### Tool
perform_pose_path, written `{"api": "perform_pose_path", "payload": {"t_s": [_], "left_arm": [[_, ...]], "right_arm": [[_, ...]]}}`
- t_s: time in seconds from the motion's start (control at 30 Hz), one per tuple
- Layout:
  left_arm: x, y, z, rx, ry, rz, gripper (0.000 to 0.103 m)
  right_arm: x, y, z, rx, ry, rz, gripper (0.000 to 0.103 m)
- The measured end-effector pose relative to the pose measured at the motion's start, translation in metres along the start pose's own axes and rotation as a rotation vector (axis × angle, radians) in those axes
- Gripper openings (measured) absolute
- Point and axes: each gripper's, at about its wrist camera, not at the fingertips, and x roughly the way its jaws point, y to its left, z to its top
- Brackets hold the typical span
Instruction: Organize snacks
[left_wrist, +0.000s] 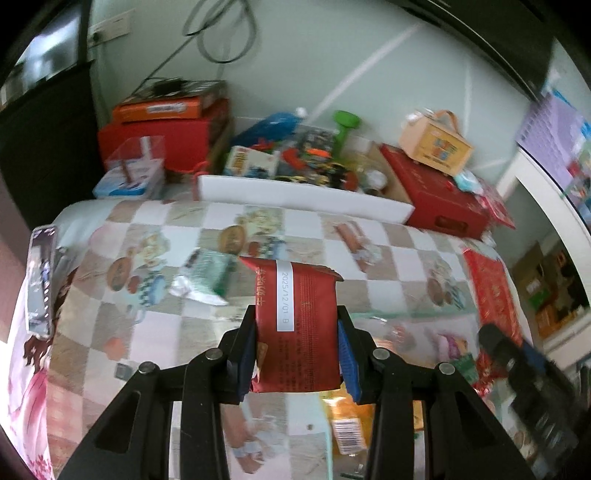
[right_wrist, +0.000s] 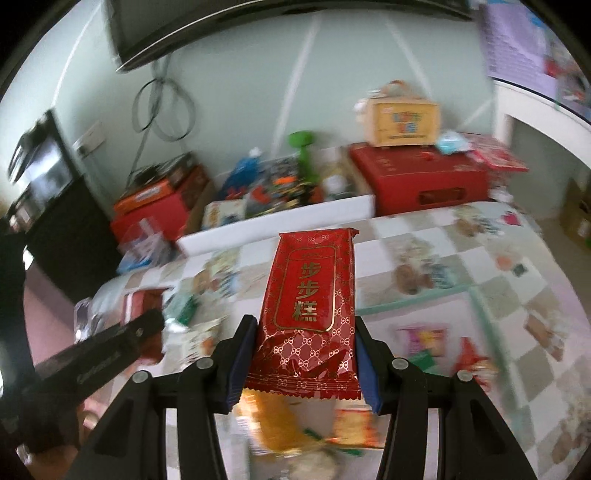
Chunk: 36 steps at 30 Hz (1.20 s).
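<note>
My left gripper (left_wrist: 297, 325) is shut on a dark red snack packet (left_wrist: 297, 332) with a white date strip, held upright above the checked tablecloth (left_wrist: 177, 332). My right gripper (right_wrist: 306, 332) is shut on a bright red packet (right_wrist: 308, 302) with gold characters, also lifted off the table. The left gripper's black arm (right_wrist: 103, 354) shows at the left of the right wrist view; the right gripper's dark body (left_wrist: 517, 369) shows at the right of the left wrist view. A green-white packet (left_wrist: 207, 273) and an orange packet (left_wrist: 343, 417) lie on the cloth.
A long white box (left_wrist: 306, 197) full of mixed items stands at the table's far edge. Red boxes (left_wrist: 439, 199) (left_wrist: 155, 144) flank it, with a small yellow carton (left_wrist: 436, 144) on the right one. More snack packets (right_wrist: 424, 339) lie scattered at the right. A silver packet (left_wrist: 40, 280) sits at the left edge.
</note>
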Motion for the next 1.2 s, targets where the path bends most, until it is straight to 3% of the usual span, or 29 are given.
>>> {"api": "perform_pose_path", "payload": {"t_s": [0.2, 0.47, 0.9, 1.2], "left_arm": [[0.004, -0.049, -0.009, 0.113, 0.020, -0.058, 0.041], [0.015, -0.098, -0.029, 0.247, 0.067, -0.098, 0.041], [0.054, -0.116, -0.058, 0.314, 0.200, -0.064, 0.041], [0.067, -0.118, -0.066, 0.326, 0.243, -0.047, 0.041]], "right_arm": [[-0.015, -0.058, 0.007, 0.114, -0.033, -0.107, 0.053], [-0.018, -0.108, 0.005, 0.213, -0.017, -0.163, 0.053], [0.031, -0.118, -0.022, 0.198, 0.171, -0.177, 0.053], [0.040, -0.121, -0.033, 0.195, 0.219, -0.183, 0.054]]}}
